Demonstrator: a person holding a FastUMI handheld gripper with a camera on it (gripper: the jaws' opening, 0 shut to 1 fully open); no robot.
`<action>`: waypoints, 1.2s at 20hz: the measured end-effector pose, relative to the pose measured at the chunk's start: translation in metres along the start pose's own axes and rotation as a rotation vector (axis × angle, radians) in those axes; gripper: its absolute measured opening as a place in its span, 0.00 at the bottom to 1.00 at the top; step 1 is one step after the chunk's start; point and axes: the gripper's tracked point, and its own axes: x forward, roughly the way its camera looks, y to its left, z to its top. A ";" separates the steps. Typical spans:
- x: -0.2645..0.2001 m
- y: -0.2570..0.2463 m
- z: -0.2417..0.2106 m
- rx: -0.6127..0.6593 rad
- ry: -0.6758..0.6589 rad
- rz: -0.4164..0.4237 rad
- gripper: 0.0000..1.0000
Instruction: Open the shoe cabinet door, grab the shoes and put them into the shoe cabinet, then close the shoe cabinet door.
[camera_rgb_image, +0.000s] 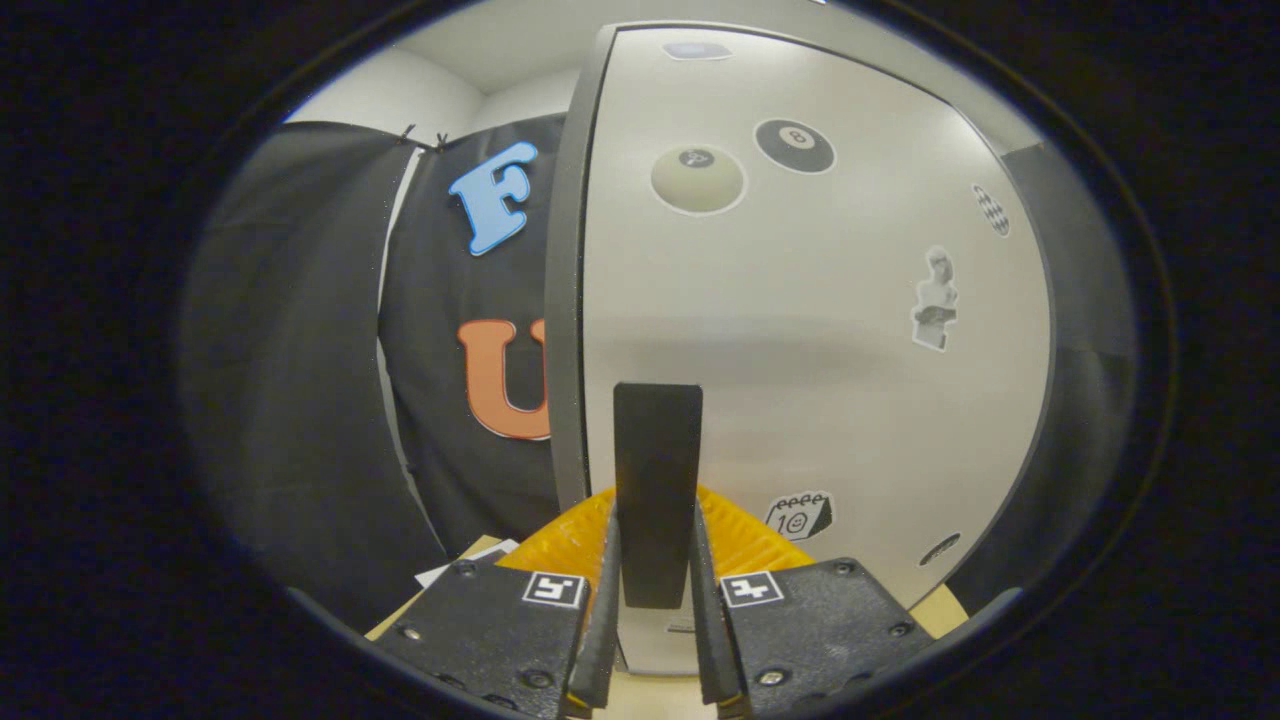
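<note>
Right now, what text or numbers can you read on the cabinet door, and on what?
"8": black ball sticker on the cabinet door.
"10": calendar sticker.
Pale ball sticker: number too blurred.
Gripper fingers clamp the black handle.

Even soft indoor light, strong fisheye bending, mild blur

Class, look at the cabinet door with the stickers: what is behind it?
The cabinet door hides its interior, so nothing inside can be told. The gripper has both fingers pressed on the black handle. Black booth cloth hangs beyond the door's edge.
</note>
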 end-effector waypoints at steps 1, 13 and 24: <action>-0.001 0.000 -0.001 0.010 0.003 0.033 0.36; -0.084 -0.005 -0.008 -0.018 0.030 0.216 0.29; -0.148 -0.051 -0.013 0.027 0.055 0.171 0.25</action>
